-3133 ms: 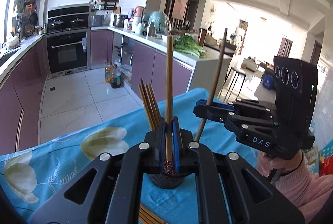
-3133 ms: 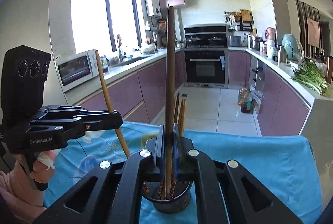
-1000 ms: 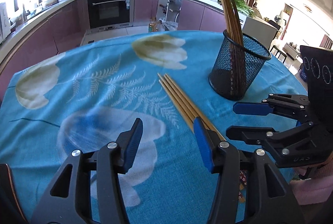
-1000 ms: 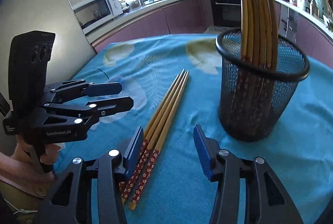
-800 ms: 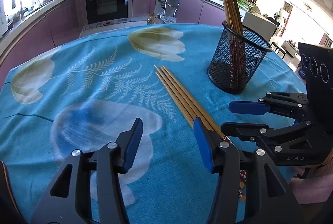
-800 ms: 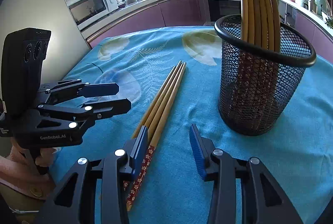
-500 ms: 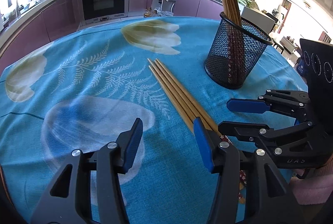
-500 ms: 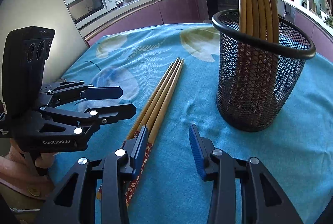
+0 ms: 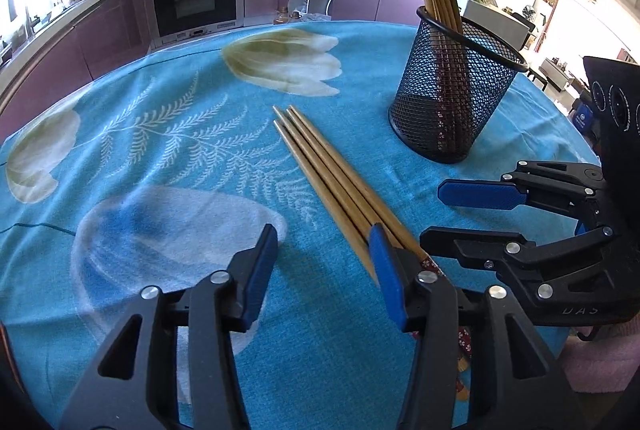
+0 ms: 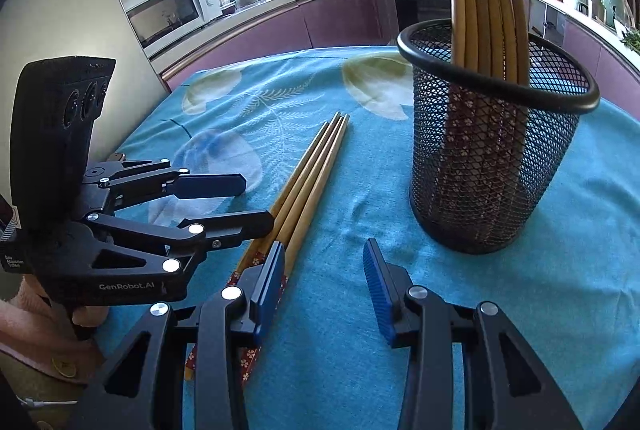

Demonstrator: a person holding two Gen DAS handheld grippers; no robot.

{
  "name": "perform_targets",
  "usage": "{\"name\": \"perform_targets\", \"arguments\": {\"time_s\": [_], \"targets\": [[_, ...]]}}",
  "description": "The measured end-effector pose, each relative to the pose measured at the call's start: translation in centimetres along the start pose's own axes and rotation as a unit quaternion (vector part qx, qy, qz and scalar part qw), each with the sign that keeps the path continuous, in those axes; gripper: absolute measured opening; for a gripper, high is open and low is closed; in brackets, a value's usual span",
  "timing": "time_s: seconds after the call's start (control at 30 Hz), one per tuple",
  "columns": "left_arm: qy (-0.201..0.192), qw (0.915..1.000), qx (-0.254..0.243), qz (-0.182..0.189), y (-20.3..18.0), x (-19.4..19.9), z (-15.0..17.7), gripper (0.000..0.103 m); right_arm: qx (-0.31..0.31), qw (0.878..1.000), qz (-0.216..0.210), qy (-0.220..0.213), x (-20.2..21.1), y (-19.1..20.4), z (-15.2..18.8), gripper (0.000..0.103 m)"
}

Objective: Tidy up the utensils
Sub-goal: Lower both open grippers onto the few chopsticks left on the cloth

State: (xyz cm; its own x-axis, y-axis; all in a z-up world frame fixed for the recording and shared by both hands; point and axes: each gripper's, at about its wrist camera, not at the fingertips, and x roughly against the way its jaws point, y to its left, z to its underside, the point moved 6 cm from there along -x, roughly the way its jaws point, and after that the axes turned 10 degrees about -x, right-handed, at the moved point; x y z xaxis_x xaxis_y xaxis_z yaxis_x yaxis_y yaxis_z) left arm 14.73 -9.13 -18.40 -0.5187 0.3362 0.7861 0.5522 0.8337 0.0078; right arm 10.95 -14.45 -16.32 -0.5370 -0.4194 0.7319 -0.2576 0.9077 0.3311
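Both tongs stand part open and empty, the left tongs (image 9: 322, 262) closing on nothing. Three loose chopsticks (image 9: 324, 170) lie touching, running from the left's 5 o'clock to 11; the right tongs (image 10: 324, 270) flank their patterned ends equally near.

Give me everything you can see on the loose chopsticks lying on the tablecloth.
The loose chopsticks are three, as far as shows: bamboo-coloured sticks lying flat and side by side, touching, on the blue floral tablecloth. Their tapered tips point away toward the kitchen; the thick ends carry a dark red band with small flowers. They rest beside the black mesh holder without touching it. The left gripper has nothing between its closing jaws; the sticks pass under one finger. Neither gripper grasps them.
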Motion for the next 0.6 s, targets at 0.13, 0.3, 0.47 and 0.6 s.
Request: {"name": "perform_targets", "arguments": {"time_s": [0.13,0.3,0.47,0.6], "targets": [[0.004,0.9999,-0.009,-0.004,-0.1,0.0,0.1,0.037,0.008,1.0,0.003,-0.001,-0.2,0.5,-0.2,0.039],[0.004,1.0,-0.009,0.0,0.1,0.0,0.2,0.027,0.015,1.0,0.01,0.003,-0.8,0.9,-0.4,0.035],[0.004,1.0,-0.001,0.005,0.5,0.0,0.3,0.021,0.017,1.0,0.018,0.006,-1.3,1.0,-0.6,0.032],[0.004,0.9999,0.004,0.01,0.6,-0.1,0.4,0.02,0.021,0.999,0.029,0.008,-1.5,1.0,-0.6,0.027]]}}
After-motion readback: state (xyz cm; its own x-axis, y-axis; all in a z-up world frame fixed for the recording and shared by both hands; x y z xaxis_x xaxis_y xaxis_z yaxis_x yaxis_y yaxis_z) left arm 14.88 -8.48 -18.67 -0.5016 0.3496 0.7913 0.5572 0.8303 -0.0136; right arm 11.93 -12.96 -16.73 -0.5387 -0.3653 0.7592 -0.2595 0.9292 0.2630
